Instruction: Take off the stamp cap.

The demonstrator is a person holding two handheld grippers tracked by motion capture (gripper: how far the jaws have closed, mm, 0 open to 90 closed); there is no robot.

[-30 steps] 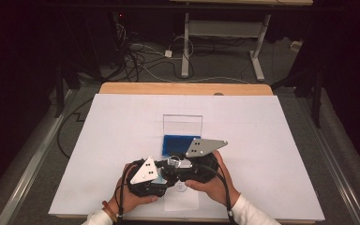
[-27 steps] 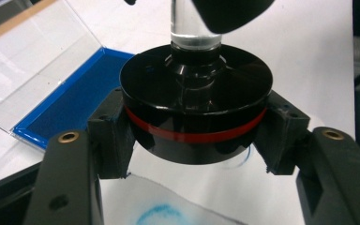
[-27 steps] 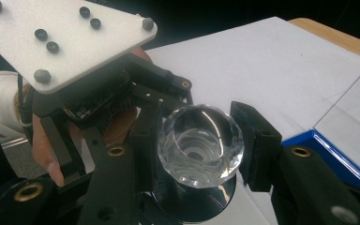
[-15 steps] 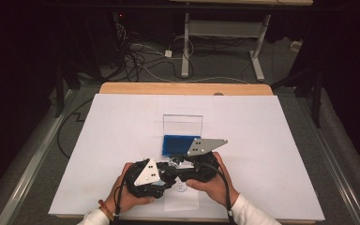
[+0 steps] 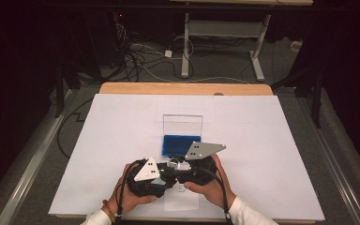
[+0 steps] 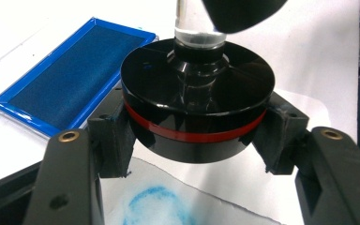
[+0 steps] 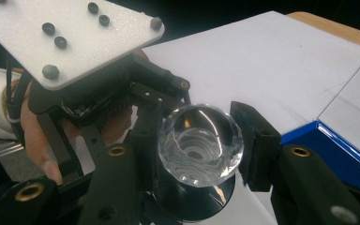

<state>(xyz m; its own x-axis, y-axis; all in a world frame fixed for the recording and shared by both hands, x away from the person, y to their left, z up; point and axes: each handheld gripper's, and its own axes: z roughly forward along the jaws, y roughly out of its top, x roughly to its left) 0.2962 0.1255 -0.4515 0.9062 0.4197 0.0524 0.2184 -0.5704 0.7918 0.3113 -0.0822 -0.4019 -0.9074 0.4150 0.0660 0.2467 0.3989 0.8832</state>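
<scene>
Stamp [image 6: 198,110], round, black body with a red band near the base and a clear faceted knob [image 7: 200,144] on a clear stem; held just above the near edge of the counter [image 5: 272,140], over a sheet of paper [image 6: 178,206] that bears a smudged blue ring print [image 6: 152,204].

Left tongs [image 6: 196,131]: clamped on the stamp's black body, one pad at each side of it. In the high view the left tongs [image 5: 161,176] sit at the near middle of the counter, a hand around the body, grey three-cornered plate on top.

Right tongs [image 7: 199,145]: jaws at either side of the clear knob, closed on it as far as they go. In the high view the right tongs [image 5: 180,168] meet the left ones head-on above the stamp.

Ink pad [image 5: 180,144]: blue, rectangular, in an open clear case with the lid [image 5: 183,124] standing up behind it; lies just beyond the tongs, near the counter's middle.

Counter covering: white sheet; bare wood strip at the far edge. Floor beyond: cables and a desk frame.

Change against the earlier frames: both hands, both tongs and the ink pad in the same places; grip on the stamp unchanged.

Writing, brands, labels: none readable.
</scene>
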